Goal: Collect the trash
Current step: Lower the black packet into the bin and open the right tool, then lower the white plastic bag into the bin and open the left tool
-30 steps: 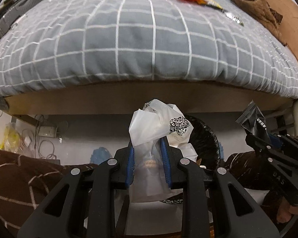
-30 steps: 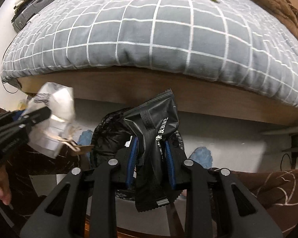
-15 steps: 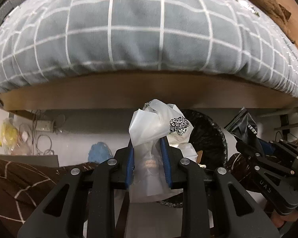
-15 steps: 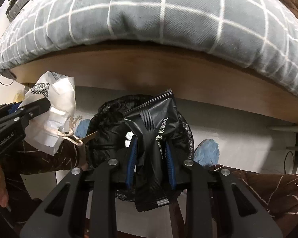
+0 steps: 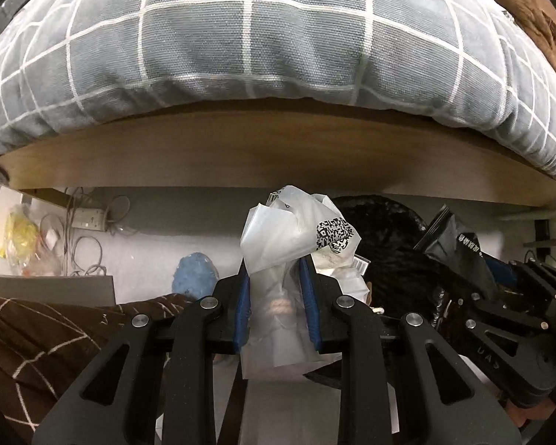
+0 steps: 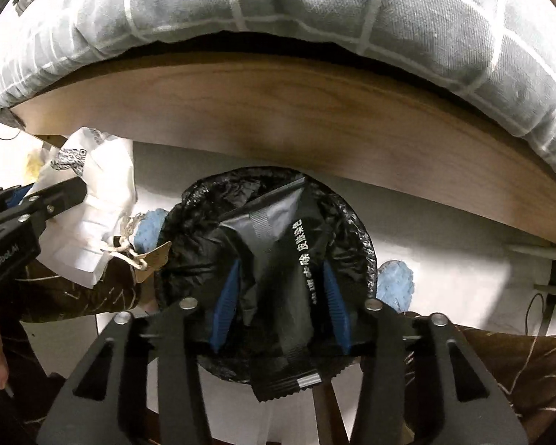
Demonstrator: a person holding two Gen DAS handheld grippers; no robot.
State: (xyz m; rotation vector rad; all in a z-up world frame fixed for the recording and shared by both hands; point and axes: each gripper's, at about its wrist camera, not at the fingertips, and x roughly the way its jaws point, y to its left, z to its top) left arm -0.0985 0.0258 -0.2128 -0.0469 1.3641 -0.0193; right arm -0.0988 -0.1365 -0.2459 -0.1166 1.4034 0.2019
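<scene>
My left gripper (image 5: pixel 274 272) is shut on a crumpled white plastic bag (image 5: pixel 296 233) with a QR code print, held just left of the bin. The bin (image 6: pixel 200 204), lined with a black bag, stands on the floor under the bed edge. Straight above its mouth, my right gripper (image 6: pixel 281 282) has its jaws opening. A black foil pouch (image 6: pixel 278 256) hangs between the blue pads (image 6: pixel 226 296), and neither pad presses on it. In the right wrist view the left gripper (image 6: pixel 70 191) and its white bag (image 6: pixel 103 193) show at the left, a paper tag on string (image 6: pixel 148 259) dangling from them.
A grey checked duvet (image 5: pixel 259 48) overhangs the wooden bed frame (image 5: pixel 263 155) above the bin. Blue slippers (image 6: pixel 394 282) lie beside the bin. A power strip with cables (image 5: pixel 89 218) and a yellow bag (image 5: pixel 18 233) sit at the left. The person's brown patterned trousers (image 5: pixel 37 333) fill the lower corners.
Both grippers have come down toward the bin, which now fills the right wrist view. The right jaws have spread apart off the black pouch. The left grip is unchanged.
</scene>
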